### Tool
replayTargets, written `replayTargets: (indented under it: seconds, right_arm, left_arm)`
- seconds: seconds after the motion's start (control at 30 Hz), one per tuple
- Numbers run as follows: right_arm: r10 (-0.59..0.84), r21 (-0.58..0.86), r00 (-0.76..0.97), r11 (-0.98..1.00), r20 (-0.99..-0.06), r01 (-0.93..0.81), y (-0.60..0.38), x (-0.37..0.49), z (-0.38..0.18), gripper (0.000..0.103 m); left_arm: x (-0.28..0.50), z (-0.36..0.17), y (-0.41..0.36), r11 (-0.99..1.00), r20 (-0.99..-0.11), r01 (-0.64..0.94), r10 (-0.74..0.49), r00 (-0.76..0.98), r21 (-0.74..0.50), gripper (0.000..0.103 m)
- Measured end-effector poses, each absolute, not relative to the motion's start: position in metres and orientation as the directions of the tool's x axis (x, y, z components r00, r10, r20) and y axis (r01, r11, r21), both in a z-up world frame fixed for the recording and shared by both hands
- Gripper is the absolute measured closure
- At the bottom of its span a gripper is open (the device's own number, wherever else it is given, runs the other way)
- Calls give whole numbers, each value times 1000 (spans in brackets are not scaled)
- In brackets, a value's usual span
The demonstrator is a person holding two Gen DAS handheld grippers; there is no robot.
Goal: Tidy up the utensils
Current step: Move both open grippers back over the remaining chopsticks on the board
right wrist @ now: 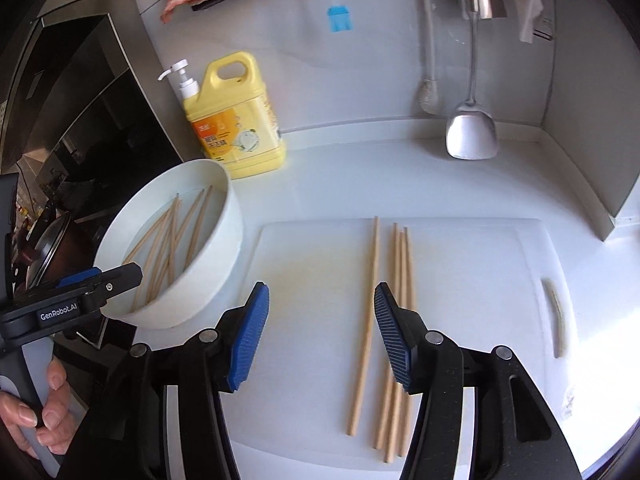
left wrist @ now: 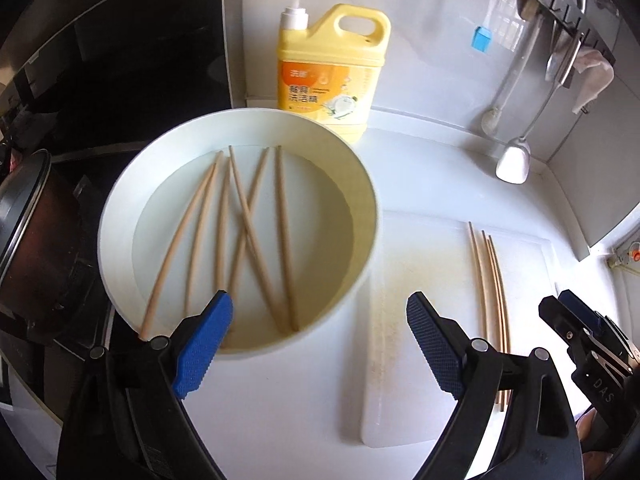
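Observation:
A white bowl (left wrist: 120, 208) holds several wooden chopsticks (left wrist: 248, 224) lying in shallow water; it also shows in the right wrist view (right wrist: 224, 236). More chopsticks (right wrist: 396, 320) lie side by side on a white cutting board (right wrist: 312, 264), also seen in the left wrist view (left wrist: 490, 280). My left gripper (left wrist: 320, 344) is open and empty, over the bowl's near rim and the board's left edge. My right gripper (right wrist: 322, 336) is open and empty, just above the board, with one chopstick (right wrist: 370, 300) between its fingers' line.
A yellow dish soap bottle (left wrist: 332, 68) stands behind the bowl. A spatula (right wrist: 472, 132), a brush (right wrist: 428, 92) and a blue silicone brush (right wrist: 340, 18) hang on the back wall. A dark stove and pot (left wrist: 24, 232) are at the left.

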State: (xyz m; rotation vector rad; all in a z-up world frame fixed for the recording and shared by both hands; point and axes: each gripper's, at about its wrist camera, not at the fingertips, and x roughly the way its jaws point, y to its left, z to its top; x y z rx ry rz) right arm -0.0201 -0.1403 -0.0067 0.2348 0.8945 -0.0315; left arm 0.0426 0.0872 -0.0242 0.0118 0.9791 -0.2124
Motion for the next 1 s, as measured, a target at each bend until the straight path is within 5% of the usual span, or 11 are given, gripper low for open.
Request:
replayTargets:
  seconds: [0.5, 1.0]
  right_arm:
    - [60, 167, 607, 978, -793, 122, -233, -67, -28, 49]
    - [41, 151, 592, 979, -805, 138, -217, -54, -57, 46]
  left_arm:
    - [-13, -45, -1, 985, -847, 156, -140, 512, -68, 16]
    - [-2, -62, -22, 974, -837, 221, -166, 521, -55, 9]
